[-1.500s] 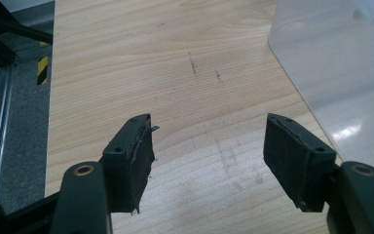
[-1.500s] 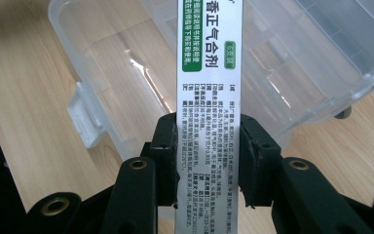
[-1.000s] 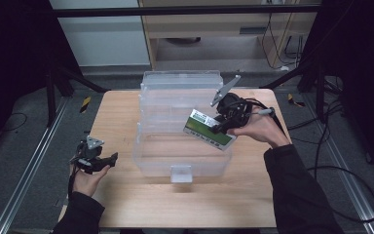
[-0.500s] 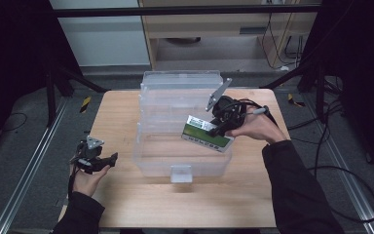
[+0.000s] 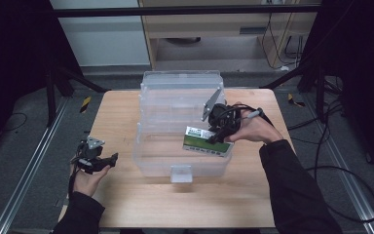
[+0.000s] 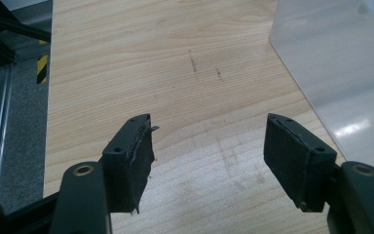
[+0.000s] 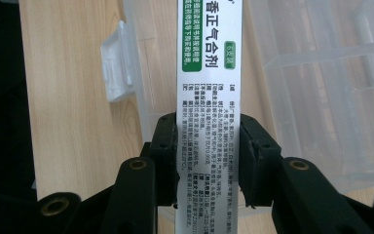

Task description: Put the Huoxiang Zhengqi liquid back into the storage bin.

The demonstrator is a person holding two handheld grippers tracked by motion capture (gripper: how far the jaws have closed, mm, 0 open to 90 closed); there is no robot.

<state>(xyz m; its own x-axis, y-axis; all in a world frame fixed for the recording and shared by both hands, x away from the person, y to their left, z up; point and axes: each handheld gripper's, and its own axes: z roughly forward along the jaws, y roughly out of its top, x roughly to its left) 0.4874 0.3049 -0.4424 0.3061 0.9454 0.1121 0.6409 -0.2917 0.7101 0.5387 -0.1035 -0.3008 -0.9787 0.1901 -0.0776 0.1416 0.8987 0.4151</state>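
While my left gripper (image 6: 207, 161) gapes empty over the table (image 6: 185, 73), my right gripper (image 7: 208, 156) clamps a box (image 7: 209, 97) above the bin (image 5: 175, 126).

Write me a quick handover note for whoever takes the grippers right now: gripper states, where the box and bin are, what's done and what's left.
Right gripper: shut on the white-and-green medicine box, gripping its narrow sides, held over the near right part of the clear plastic bin.
Left gripper: open, nothing between its jaws, over bare wooden table left of the bin.
Done: box picked up and brought to the bin.
Left: likely lower the box into the bin and release it; whether it touches the bin floor yet cannot be told.
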